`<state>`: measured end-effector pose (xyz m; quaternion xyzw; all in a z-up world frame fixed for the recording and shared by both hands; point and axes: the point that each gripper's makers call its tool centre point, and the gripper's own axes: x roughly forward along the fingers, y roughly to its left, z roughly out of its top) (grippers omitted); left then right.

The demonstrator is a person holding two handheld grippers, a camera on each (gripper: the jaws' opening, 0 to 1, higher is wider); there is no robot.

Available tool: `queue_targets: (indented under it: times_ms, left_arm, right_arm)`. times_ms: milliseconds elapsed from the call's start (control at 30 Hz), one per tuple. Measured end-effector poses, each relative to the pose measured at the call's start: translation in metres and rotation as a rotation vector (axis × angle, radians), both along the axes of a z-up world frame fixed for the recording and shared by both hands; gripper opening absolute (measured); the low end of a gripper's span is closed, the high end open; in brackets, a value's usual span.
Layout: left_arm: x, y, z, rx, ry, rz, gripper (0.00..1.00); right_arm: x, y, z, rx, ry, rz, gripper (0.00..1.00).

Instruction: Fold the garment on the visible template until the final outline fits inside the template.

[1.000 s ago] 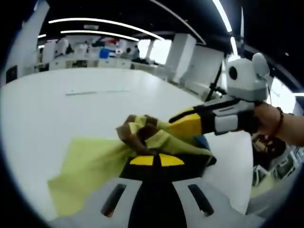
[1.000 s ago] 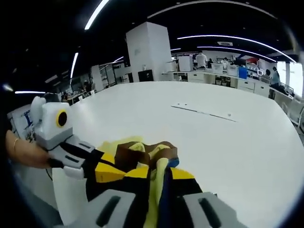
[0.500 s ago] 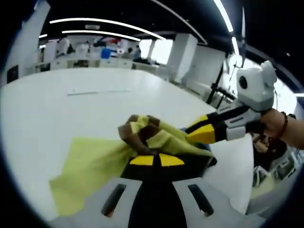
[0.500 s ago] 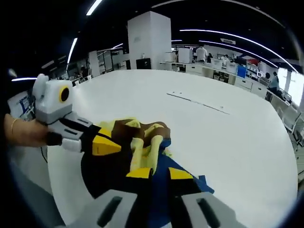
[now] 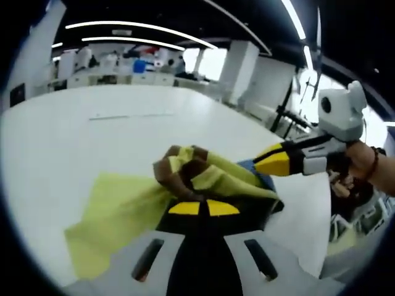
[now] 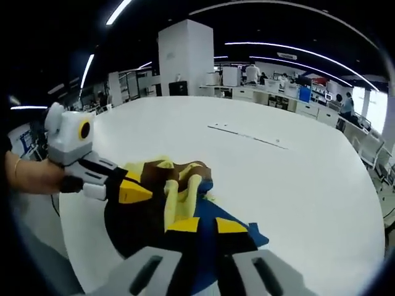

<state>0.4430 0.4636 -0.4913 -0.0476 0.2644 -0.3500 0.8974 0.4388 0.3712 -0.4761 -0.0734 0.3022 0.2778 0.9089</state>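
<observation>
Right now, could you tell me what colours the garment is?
The garment is mostly yellow-green with brown bands, clearest in the left gripper view.

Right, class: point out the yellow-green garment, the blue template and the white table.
Yellow-green garment (image 5: 114, 213), left gripper view: flat panel spread on the table.
Blue template (image 6: 237, 227), right gripper view: exposed corner beside the jaws.
White table (image 6: 296, 185), right gripper view: bare surface.

Soft matt cloth garment (smooth white table)
</observation>
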Motion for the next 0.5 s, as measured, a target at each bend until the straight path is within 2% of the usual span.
queue_targets:
  times_ms: [333, 500]
  left_arm:
    - [0.000, 0.000, -0.001, 0.003, 0.002, 0.004, 0.00]
    - [0.000, 0.000, -0.001, 0.001, 0.004, 0.005, 0.00]
  right_arm:
    - [-0.008, 0.013, -0.006, 0.025, 0.030, 0.023, 0.05]
    - [-0.009, 0.010, -0.009, -0.020, 0.023, 0.039, 0.00]
